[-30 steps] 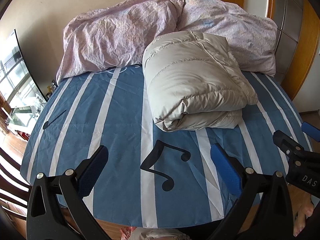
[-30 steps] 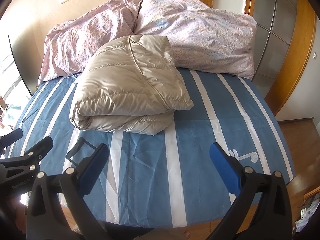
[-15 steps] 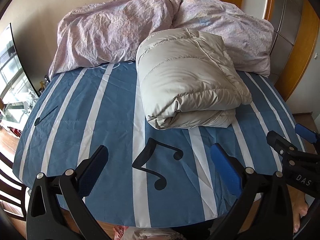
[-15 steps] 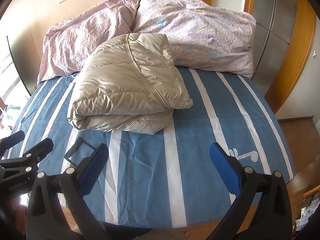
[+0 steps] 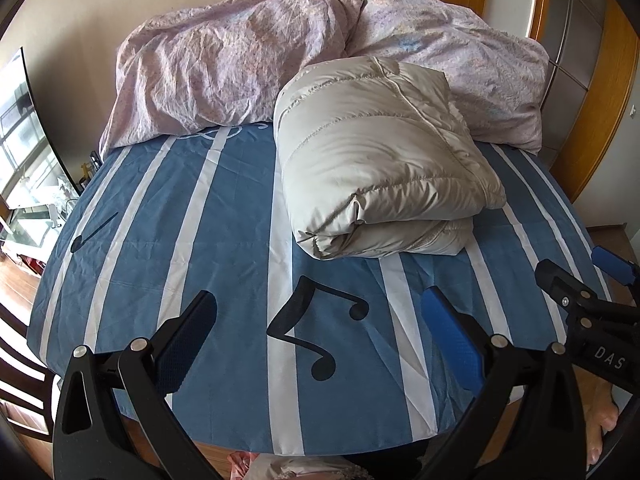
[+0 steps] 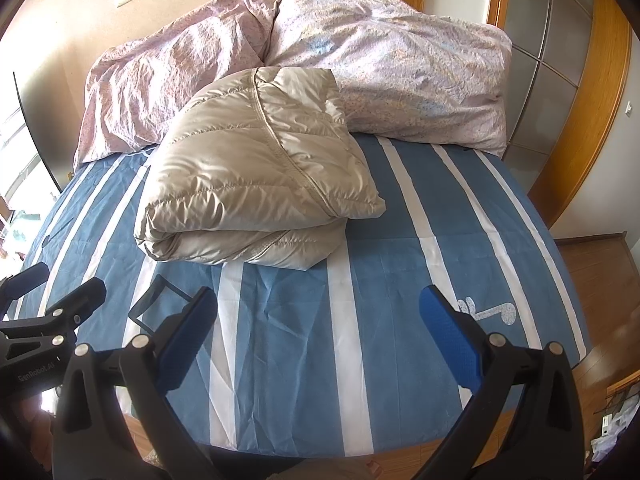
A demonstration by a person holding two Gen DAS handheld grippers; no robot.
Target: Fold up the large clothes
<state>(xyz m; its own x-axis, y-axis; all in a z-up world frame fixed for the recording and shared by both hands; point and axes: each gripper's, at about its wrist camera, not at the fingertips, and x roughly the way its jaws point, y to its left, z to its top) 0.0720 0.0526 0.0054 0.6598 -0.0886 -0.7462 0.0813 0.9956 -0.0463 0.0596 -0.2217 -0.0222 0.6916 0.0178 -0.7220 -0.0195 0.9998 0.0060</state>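
Observation:
A beige puffy down jacket [image 5: 380, 168] lies folded in a thick bundle on the blue striped bed sheet [image 5: 224, 240]; it also shows in the right wrist view [image 6: 256, 184]. My left gripper [image 5: 320, 332] is open and empty, held over the near part of the bed, well short of the jacket. My right gripper [image 6: 316, 332] is open and empty, also over the near edge of the sheet [image 6: 420, 280]. Each gripper shows in the other's view, the right one [image 5: 584, 300] and the left one [image 6: 48, 304].
A crumpled pink duvet [image 5: 280, 52] is piled at the head of the bed against the wall; it also shows in the right wrist view [image 6: 380, 64]. A wooden wardrobe [image 6: 580, 100] stands to the right. A glass table [image 5: 28, 216] stands left of the bed.
Both grippers have stayed open and drifted slightly; the jacket sits a little higher and more central in the views. The jacket itself has not moved on the bed.

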